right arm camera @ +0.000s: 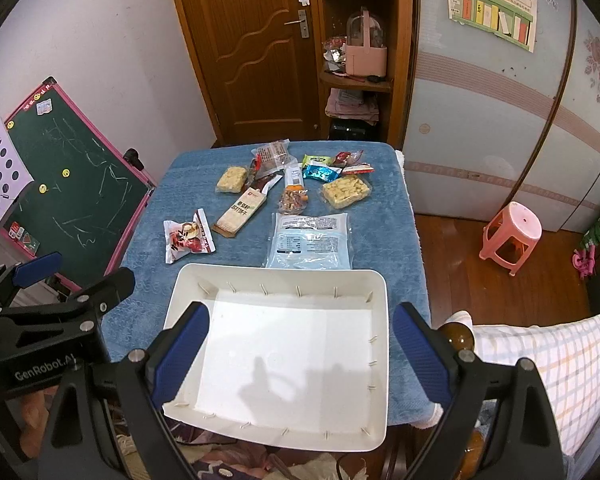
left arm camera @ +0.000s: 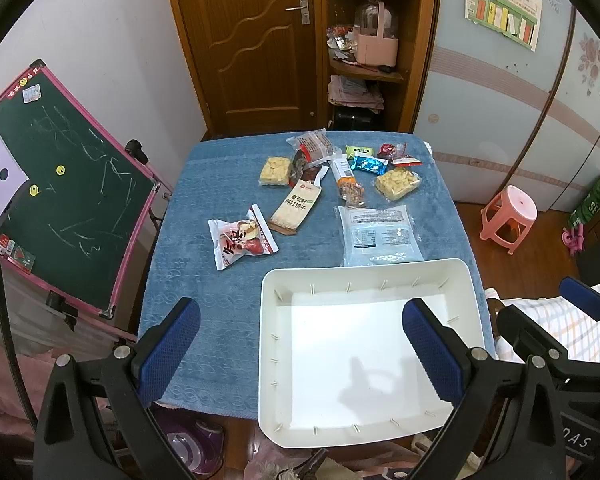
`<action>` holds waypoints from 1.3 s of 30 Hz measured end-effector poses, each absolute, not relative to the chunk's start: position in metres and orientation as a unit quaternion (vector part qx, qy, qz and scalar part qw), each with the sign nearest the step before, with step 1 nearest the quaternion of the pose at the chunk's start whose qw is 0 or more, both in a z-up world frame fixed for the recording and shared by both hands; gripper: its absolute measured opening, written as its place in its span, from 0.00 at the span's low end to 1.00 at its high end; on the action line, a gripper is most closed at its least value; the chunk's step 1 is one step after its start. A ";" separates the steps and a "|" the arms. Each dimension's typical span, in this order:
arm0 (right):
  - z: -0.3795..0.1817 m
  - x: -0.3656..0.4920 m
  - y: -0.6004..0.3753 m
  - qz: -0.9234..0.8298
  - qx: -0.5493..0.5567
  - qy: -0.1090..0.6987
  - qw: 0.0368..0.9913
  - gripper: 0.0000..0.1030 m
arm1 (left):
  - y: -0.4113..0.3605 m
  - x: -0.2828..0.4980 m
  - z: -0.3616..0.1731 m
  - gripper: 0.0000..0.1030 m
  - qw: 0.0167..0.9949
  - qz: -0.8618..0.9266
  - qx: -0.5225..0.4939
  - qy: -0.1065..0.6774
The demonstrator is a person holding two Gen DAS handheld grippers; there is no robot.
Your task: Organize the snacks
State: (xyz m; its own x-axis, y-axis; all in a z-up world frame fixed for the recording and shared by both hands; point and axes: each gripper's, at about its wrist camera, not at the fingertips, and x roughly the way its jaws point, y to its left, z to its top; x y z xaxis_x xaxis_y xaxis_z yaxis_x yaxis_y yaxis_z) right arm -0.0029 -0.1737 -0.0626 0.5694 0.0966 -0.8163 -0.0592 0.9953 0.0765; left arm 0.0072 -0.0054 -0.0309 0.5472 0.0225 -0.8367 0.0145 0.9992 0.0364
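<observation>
Left wrist view looks down on a table under a blue cloth, with a white bin at its near edge serving as the landmark. Both claws hang above the near end, apart from everything: the left gripper stands wide with nothing between its blue pads, its span reaching from the cloth left of the bin to over the bin's floor; the right gripper is also wide and holds nothing, poised over the bin, whose inside is bare white. All snacks lie on the cloth beyond the bin. Just behind its far rim, touching or nearly so, lies a pale blue pouch. Beyond the bin's far left corner sits a red-and-white packet, and past it a long cracker pack lying at a slant. Farther back from the bin are two clear packs of yellow biscuits, a nut bar between them, a blue wrapper, a green one, a red sweet and a brown clear-wrapped pack nearest the far edge. Left of the bin, off the table, leans a green chalkboard; right of it, on the floor, stands a pink stool
</observation>
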 end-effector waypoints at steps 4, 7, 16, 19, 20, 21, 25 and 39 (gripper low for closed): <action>-0.062 -0.002 -0.175 0.044 0.020 0.463 0.885 0.91 | -0.005 0.009 -0.030 0.98 0.879 0.003 0.018 0.476; -0.061 -0.001 -0.175 0.045 0.020 0.463 0.885 0.91 | -0.006 0.009 -0.030 0.98 0.879 0.003 0.019 0.476; -0.065 -0.005 -0.170 0.056 0.018 0.460 0.886 0.91 | -0.005 0.005 -0.028 0.98 0.879 0.018 0.018 0.476; -0.064 -0.003 -0.172 0.064 0.016 0.462 0.884 0.91 | -0.005 0.003 -0.027 0.98 0.877 0.025 0.017 0.479; -0.064 -0.003 -0.172 0.067 0.016 0.463 0.884 0.91 | -0.005 0.002 -0.028 0.98 0.876 0.028 0.015 0.480; -0.064 -0.005 -0.172 0.070 0.016 0.464 0.883 0.91 | -0.005 0.002 -0.028 0.98 0.876 0.030 0.015 0.482; -0.065 -0.006 -0.172 0.078 0.019 0.467 0.881 0.91 | -0.005 -0.001 -0.027 0.98 0.873 0.034 0.014 0.486; -0.076 0.014 -0.165 0.093 0.027 0.490 0.866 0.91 | 0.014 0.016 -0.034 0.98 0.870 0.031 -0.004 0.492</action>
State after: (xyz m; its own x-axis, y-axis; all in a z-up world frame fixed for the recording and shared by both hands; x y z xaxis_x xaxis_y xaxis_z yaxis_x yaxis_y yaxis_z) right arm 0.0135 -0.1651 -0.0764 0.5029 0.1870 -0.8439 -0.1341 0.9814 0.1375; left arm 0.0157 0.0136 -0.0335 0.5134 0.0504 -0.8567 -0.0585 0.9980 0.0237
